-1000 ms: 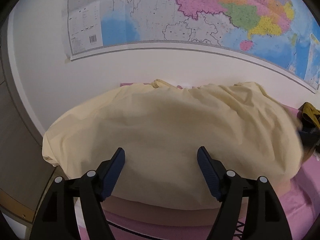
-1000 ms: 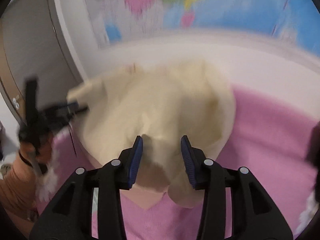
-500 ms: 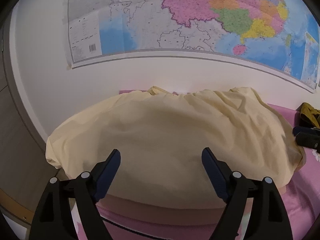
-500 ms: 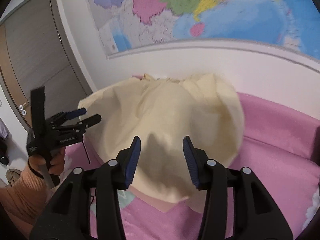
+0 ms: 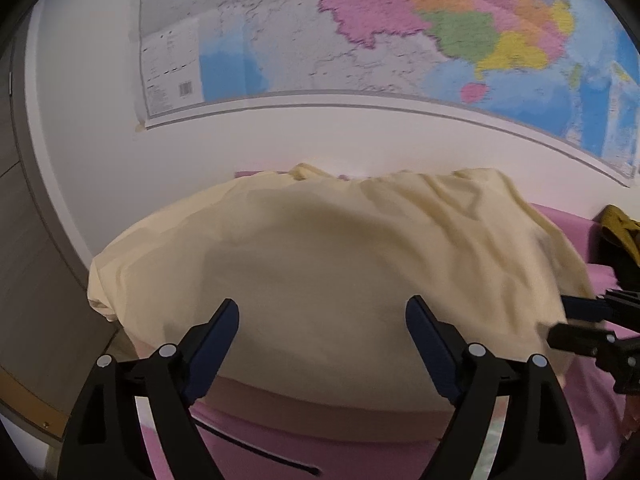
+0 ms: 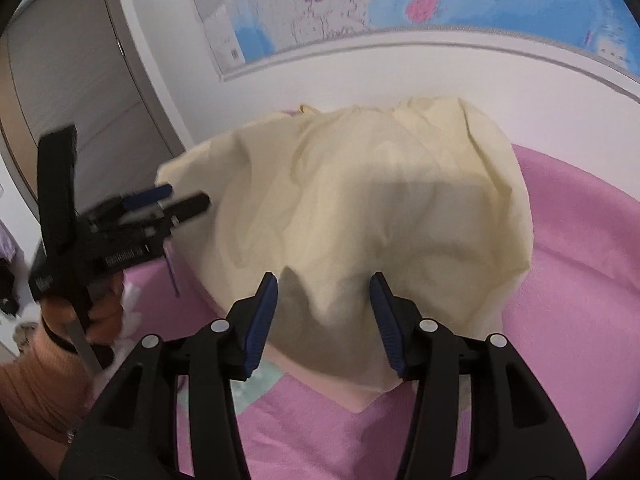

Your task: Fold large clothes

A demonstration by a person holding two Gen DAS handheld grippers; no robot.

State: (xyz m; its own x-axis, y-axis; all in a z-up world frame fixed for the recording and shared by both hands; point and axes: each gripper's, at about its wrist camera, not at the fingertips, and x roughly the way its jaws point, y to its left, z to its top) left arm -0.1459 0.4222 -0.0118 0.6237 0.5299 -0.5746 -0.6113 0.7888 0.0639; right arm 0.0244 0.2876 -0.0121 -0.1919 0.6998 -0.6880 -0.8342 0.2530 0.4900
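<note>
The pale yellow garment (image 5: 340, 272) lies spread over the pink bed (image 6: 580, 320), against its wall-side edge. Left gripper (image 5: 322, 344) hovers wide and empty; right gripper (image 6: 322, 316) is opening above the near hem, nothing pinched.

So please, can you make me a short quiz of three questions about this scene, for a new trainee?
1. True or false: the pale yellow garment lies spread on the pink bed cover.
2. What hangs on the wall above the bed? A) a mirror B) a map C) a clock
3. Fill in: neither the left gripper nor the right gripper holds any ____.

Key:
1. True; it lies loosely, with wrinkles.
2. B, the map.
3. Cloth. The left jaws stand wide open, the right jaws are opening, and nothing is pinched between either pair.
</note>
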